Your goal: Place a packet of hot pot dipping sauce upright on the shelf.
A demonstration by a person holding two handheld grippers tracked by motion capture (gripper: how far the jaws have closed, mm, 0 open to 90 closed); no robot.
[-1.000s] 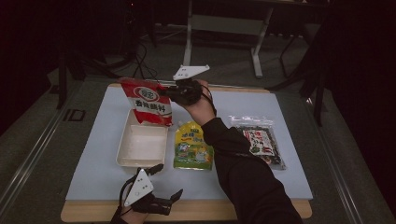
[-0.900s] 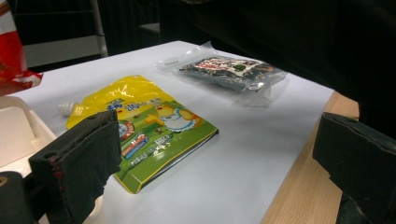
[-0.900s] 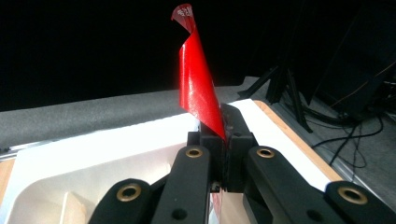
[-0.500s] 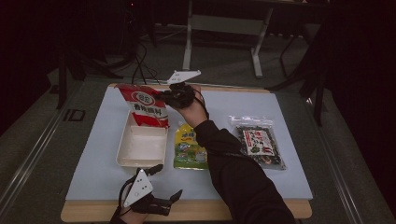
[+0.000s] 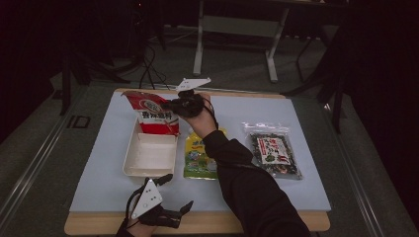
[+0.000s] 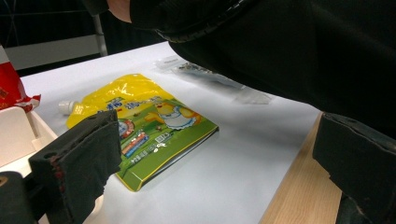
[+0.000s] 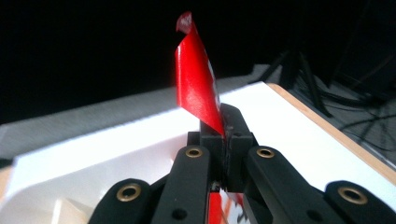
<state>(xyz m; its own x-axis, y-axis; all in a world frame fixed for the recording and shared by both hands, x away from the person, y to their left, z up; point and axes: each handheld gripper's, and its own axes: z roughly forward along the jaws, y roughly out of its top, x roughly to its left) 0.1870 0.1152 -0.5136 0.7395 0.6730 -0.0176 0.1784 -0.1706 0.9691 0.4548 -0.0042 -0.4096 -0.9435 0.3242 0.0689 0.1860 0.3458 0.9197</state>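
A dark room with a metal-legged bench (image 5: 237, 29) lies beyond the right gripper (image 5: 170, 105). Under both grippers is one wooden table (image 5: 296, 222), its pale blue mat (image 5: 99, 163) leaving a bare wood strip along the near edge by the left gripper (image 5: 173, 195). Open mat lies left of the left gripper and to the right gripper's right.

Four things sit between and beside the grippers: one white tray (image 5: 148, 155), one red bag (image 5: 153, 114), one yellow-green pouch (image 5: 200, 158), and one clear seaweed packet (image 5: 272, 154) well right of both.

The right gripper's jaws are pressed together on the red bag's edge, holding it upright over the tray's far end. The left gripper's jaws stand spread, gripping nothing.
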